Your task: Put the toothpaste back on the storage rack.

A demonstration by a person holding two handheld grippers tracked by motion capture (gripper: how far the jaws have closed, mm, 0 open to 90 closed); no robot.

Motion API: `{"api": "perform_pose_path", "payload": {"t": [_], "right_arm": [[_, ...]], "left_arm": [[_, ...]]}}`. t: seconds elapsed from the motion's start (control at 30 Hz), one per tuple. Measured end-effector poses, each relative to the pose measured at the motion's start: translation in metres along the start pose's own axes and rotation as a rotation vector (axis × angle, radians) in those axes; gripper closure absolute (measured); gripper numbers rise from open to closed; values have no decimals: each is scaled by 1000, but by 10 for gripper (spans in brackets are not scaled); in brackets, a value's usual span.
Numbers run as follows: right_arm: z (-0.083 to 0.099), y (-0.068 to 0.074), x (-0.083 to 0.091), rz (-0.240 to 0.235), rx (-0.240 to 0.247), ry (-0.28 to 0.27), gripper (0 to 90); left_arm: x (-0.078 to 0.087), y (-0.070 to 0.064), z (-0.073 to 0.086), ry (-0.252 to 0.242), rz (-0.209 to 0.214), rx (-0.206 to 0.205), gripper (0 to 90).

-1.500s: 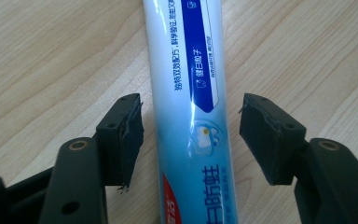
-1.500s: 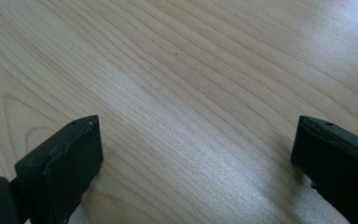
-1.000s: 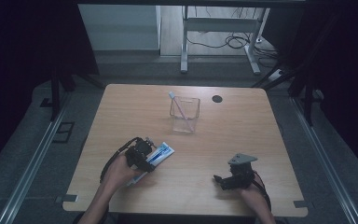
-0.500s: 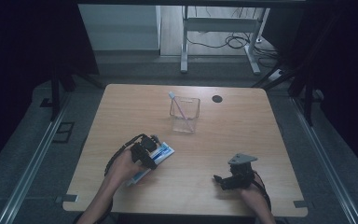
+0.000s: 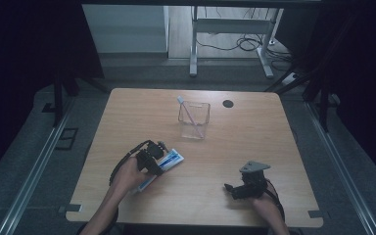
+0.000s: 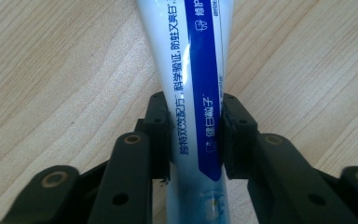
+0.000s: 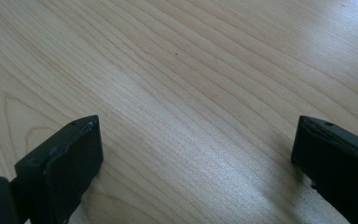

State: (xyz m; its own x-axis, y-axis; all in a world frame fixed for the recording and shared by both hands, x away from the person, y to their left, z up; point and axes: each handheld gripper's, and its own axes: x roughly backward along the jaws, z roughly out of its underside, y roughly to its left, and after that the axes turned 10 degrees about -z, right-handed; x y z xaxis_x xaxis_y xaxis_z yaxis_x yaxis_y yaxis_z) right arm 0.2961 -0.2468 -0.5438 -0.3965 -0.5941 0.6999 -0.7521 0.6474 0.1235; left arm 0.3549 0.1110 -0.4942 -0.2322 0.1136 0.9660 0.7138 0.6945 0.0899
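The left gripper [image 6: 195, 140] had its 2 jaws closed on a white and blue toothpaste tube [image 6: 193, 70], which lay on the wooden table [image 5: 254, 137] near its front-left part. The right gripper [image 5: 231, 190] rested at the front right, jaws spread wide over bare wood. A clear cup [image 5: 194, 120] holding a toothbrush [image 5: 186, 110] stood mid-table.

Both tongs are black: the left tongs [image 6: 193, 135] have jointed link arms with round rivets and screw holes; the right tongs [image 5: 231, 188] carry a grey three-cornered plate. Black cables loop from each.
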Motion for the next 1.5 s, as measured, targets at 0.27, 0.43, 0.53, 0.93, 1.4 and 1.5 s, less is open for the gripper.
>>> {"api": "perform_pose_path", "payload": {"t": [0.27, 0.43, 0.53, 0.93, 1.4, 1.5], "right_arm": [[0, 0, 0, -1, 0, 0, 18], [0, 0, 0, 0, -1, 1, 18], [0, 0, 0, 0, -1, 1, 18], [0, 0, 0, -1, 1, 1, 18], [0, 0, 0, 1, 6, -1, 18], [0, 0, 0, 1, 5, -1, 18]], "left_arm": [[2, 4, 7, -57, 25, 20, 733], [4, 4, 7, -88, 24, 23, 738], [7, 4, 7, -113, 29, 27, 739], [29, 9, 3, -247, 57, 42, 739], [62, 10, -13, -406, 29, 34, 738], [68, 10, -17, -441, 21, 43, 738]]}}
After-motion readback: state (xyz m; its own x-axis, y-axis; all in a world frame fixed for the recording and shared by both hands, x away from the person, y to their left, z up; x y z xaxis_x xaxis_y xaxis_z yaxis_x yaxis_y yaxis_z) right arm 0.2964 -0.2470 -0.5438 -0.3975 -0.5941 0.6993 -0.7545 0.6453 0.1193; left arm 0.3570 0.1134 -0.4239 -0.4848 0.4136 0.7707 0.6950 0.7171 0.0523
